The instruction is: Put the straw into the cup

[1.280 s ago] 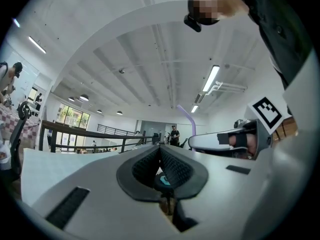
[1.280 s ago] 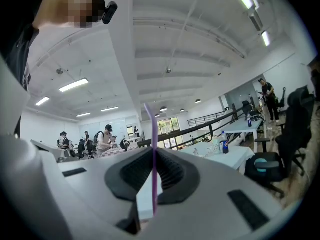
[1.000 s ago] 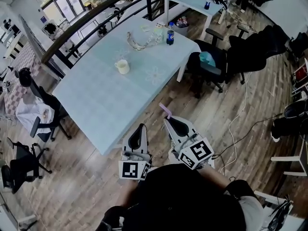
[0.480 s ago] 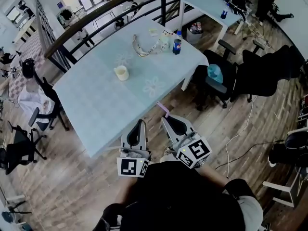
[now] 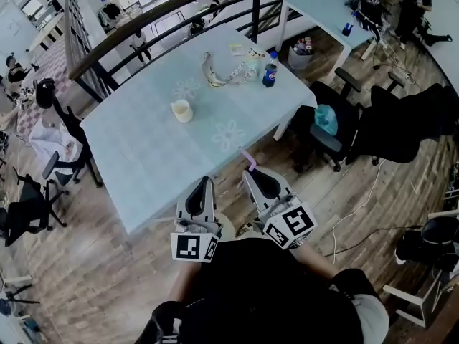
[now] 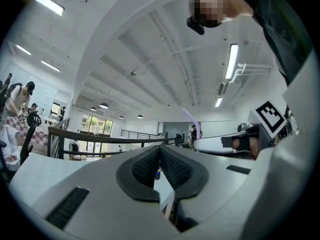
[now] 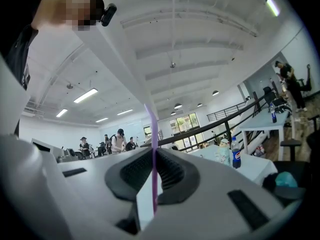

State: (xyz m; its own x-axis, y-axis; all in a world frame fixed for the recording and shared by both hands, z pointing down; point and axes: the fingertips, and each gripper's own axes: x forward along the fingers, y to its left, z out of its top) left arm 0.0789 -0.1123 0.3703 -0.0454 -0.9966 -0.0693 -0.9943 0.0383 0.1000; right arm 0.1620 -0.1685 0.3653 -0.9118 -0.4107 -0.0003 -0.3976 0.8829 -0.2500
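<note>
Closest to the camera, the person is holding both tools side by side at chest height, over the wooden floor (image 5: 107, 278) just short of the desk's near edge. The left tool (image 5: 206, 183) is pointing forward with its jaws pressed together; in the left gripper view the ribbed pads are meeting at the tips and nothing is sitting between them. Just beside it, the right tool (image 5: 250, 173) is gripping the pale purple straw (image 5: 248, 158). The right gripper view shows its jaws narrowed onto the thin stem, which is running straight up between the pads. In the head view the straw's free end is sticking out past the jaw tips and reaching over the near edge of the light blue desk (image 5: 143, 156).

Farther out, near the middle of the desk and well apart from both tools, the cream-coloured cup (image 5: 182, 110) is standing upright. Beyond it, toward the far right corner, a dark soda bottle (image 5: 270, 74) with a blue label is standing upright. To the right of the desk, an office chair (image 5: 337, 138) is carrying something teal on its seat. A dark railing (image 5: 143, 27) is running behind the desk.
</note>
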